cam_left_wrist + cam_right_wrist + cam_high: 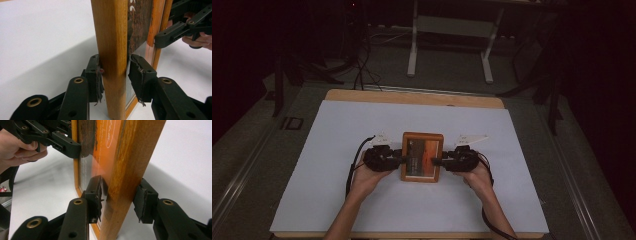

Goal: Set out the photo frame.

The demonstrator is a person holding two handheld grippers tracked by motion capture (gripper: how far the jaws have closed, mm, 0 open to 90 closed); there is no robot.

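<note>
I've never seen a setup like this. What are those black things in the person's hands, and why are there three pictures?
A person holds a hand-operated clamp with two jaws in each hand. The high view looks down on a table under a white sheet; the other two come from small cameras riding on the clamps. Between them stands a wooden picture frame. The left gripper clamps its left edge, the right gripper its right edge. The left gripper view also shows the other gripper across the frame.
</note>
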